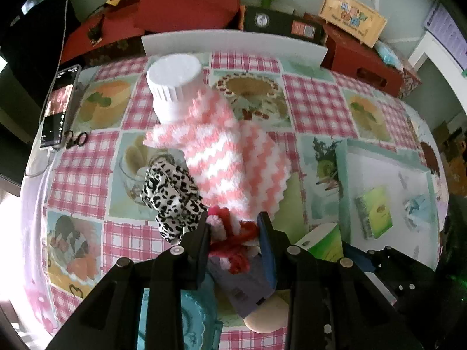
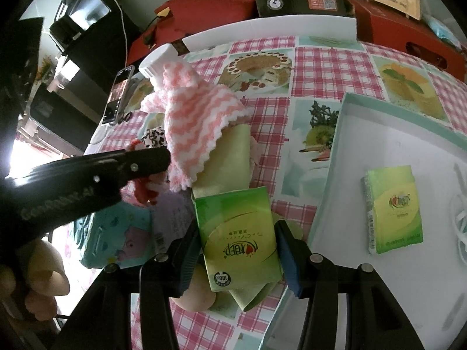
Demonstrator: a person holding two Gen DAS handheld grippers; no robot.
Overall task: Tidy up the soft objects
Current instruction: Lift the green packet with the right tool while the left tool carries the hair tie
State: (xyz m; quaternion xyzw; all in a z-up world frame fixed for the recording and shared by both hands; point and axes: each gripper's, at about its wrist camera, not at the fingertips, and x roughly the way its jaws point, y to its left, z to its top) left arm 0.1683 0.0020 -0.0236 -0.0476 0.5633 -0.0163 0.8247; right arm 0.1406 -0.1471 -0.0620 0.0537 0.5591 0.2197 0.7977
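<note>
Both wrist cameras look steeply down along their fingers, close over the checked tablecloth, sharing the pink-and-white knitted cloth and the white tray.

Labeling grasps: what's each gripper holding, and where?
Right gripper: green tissue pack, by its long sides. Left gripper: red-and-white yarn piece, around its middle.

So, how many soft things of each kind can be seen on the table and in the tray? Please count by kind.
Green tissue packs: 2, one in the right hand-held gripper, one in the tray
Pink-and-white knitted cloth: 1
Leopard-print fabric: 1
Red-and-white yarn piece: 1
Light green cloth: 1
Total: 6
</note>
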